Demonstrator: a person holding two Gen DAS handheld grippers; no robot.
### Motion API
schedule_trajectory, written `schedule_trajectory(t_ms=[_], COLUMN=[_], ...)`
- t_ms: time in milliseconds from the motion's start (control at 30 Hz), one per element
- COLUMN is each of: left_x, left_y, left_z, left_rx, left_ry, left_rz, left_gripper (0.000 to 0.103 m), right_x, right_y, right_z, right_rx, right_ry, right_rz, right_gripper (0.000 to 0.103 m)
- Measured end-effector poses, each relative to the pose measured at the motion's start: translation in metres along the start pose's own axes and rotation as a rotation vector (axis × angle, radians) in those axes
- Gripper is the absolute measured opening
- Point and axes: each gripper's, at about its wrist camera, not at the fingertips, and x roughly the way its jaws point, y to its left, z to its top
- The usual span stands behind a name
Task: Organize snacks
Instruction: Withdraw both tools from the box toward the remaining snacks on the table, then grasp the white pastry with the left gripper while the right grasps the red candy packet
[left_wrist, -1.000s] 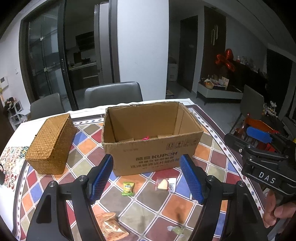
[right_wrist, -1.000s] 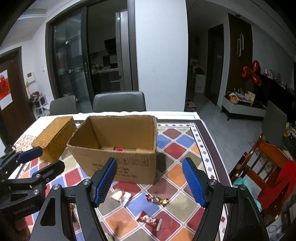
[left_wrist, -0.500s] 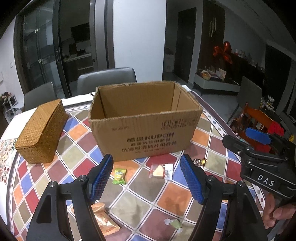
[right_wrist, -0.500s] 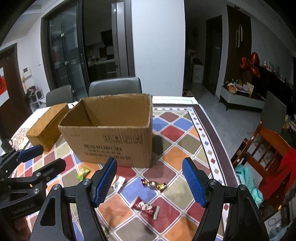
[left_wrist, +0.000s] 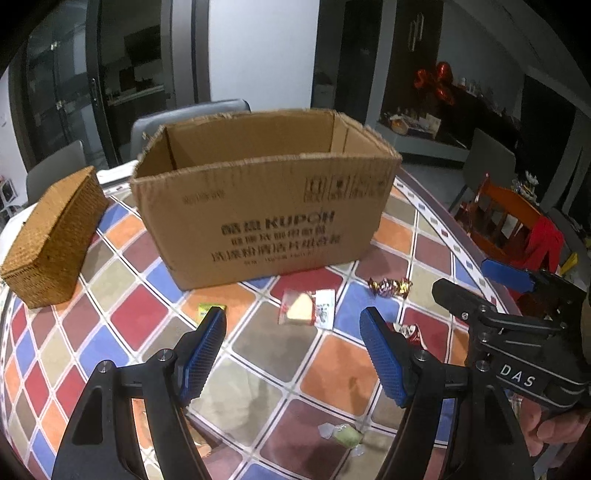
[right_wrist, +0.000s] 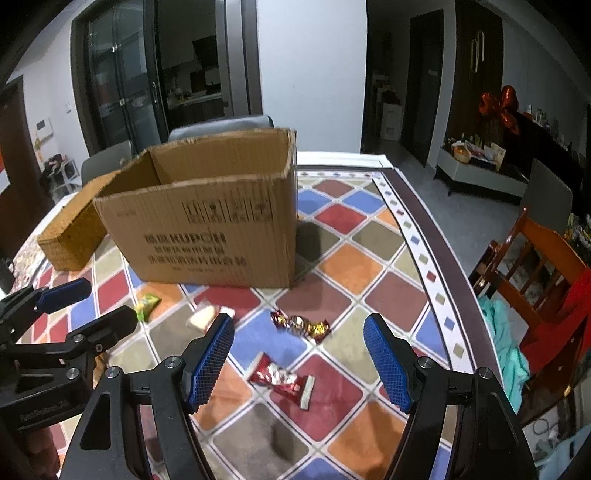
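Both grippers have dropped lower toward the cardboard box (left_wrist: 258, 206); its inside is hidden; fingers (right_wrist: 210, 365) wide.

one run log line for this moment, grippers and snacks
left hand-held gripper: open, empty | right hand-held gripper: open, empty | red snack packet: on table, between right fingers | cardboard box: open-topped

Brown cardboard box (left_wrist: 258, 206), multicoloured diamond-checked tablecloth (left_wrist: 325, 369)

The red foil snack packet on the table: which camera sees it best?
The right wrist view: the red foil snack packet lies whole and unobstructed between the open right tool's fingers. In the left wrist view only a sliver peeks out behind a blue finger.
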Motion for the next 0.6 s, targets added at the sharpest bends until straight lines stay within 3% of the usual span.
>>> schedule_trajectory(t_ms=[600], left_x=[0.068], left_y=[0.001], left_z=[-0.006], left_rx=[0.027], left_ry=[0.133], left_rz=[-0.06], left_gripper=[0.074], right_x=[0.059], right_y=[0.006], right_z=[-0.04], right_rx=[-0.01], right_ry=[0.152], right_rz=[0.003], right_gripper=[0.074])
